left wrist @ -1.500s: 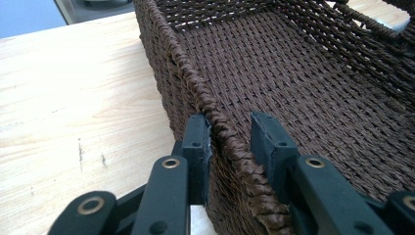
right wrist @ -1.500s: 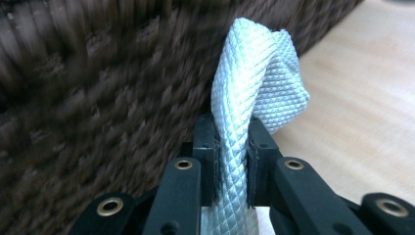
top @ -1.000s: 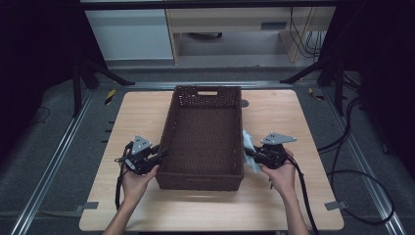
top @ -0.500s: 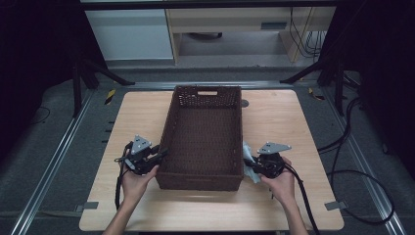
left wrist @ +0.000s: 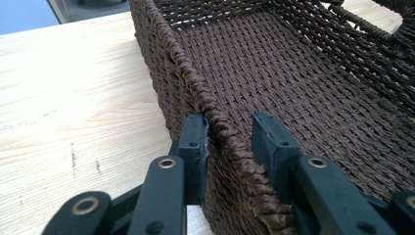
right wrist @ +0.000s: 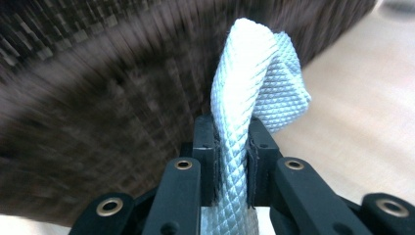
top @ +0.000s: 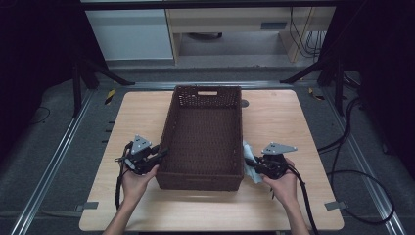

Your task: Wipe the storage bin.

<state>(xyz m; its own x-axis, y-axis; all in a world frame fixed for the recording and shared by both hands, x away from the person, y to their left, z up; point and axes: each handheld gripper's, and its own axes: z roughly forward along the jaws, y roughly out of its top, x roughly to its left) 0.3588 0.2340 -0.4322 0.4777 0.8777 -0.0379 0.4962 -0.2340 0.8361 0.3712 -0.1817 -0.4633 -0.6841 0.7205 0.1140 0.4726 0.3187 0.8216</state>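
Pale wood table (top: 288, 127), dark floor and rails around it. The basket (top: 204, 139) sits mid-table, long axis running away from me, handle cut-out at the far end. My left gripper (left wrist: 229, 139) straddles its near left rim; one pad touches the weave outside, the other stands off inside, so no grip. My right gripper (right wrist: 232, 147) is clamped on the cloth (right wrist: 257, 93), just beside the basket's right wall. I judge the cloth light, limp, textured, unlikely to slip. The basket looks stiff, light; the rim or cut-out suits holding.
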